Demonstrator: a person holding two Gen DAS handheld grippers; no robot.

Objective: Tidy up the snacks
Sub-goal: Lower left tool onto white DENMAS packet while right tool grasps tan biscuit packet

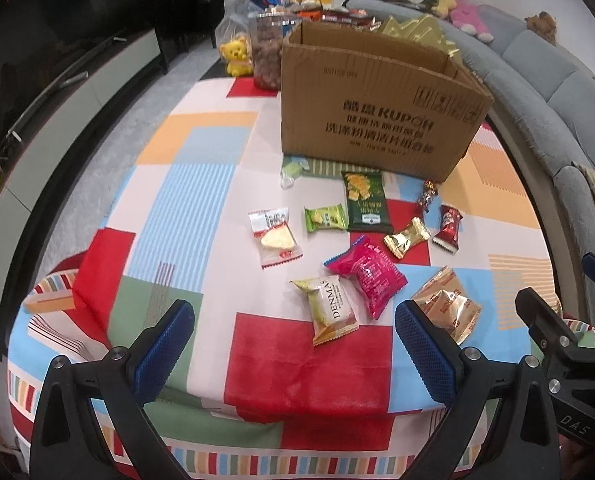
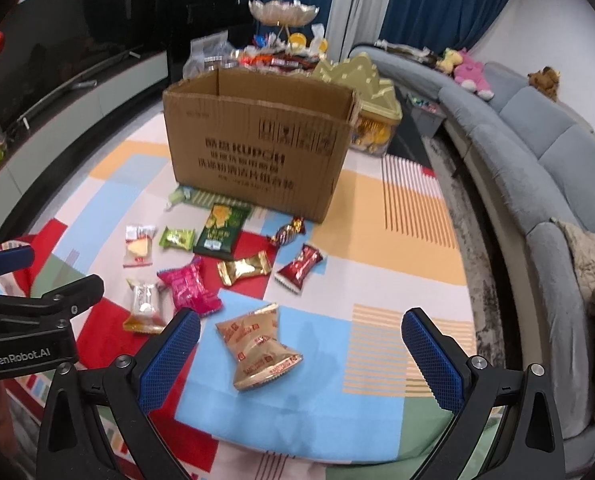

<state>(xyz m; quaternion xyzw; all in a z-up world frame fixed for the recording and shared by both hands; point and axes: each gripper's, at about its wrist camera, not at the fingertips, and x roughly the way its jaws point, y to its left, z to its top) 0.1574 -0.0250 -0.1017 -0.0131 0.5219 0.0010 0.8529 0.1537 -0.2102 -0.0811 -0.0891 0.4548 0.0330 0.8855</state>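
Observation:
Several snack packets lie on the patchwork tablecloth in front of an open cardboard box. Nearest my left gripper are a cream DENMA packet, a pink packet and a tan foil packet. Further back lie a dark green bag, a light green packet, a clear cake packet, a gold packet and a red packet. My right gripper stands open just above the tan foil packet. Both grippers are empty.
Behind the box stand a jar of brown snacks, a yellow toy bear, a gold-lidded container and a tiered dish. A grey sofa curves along the right. A dark TV cabinet runs along the left.

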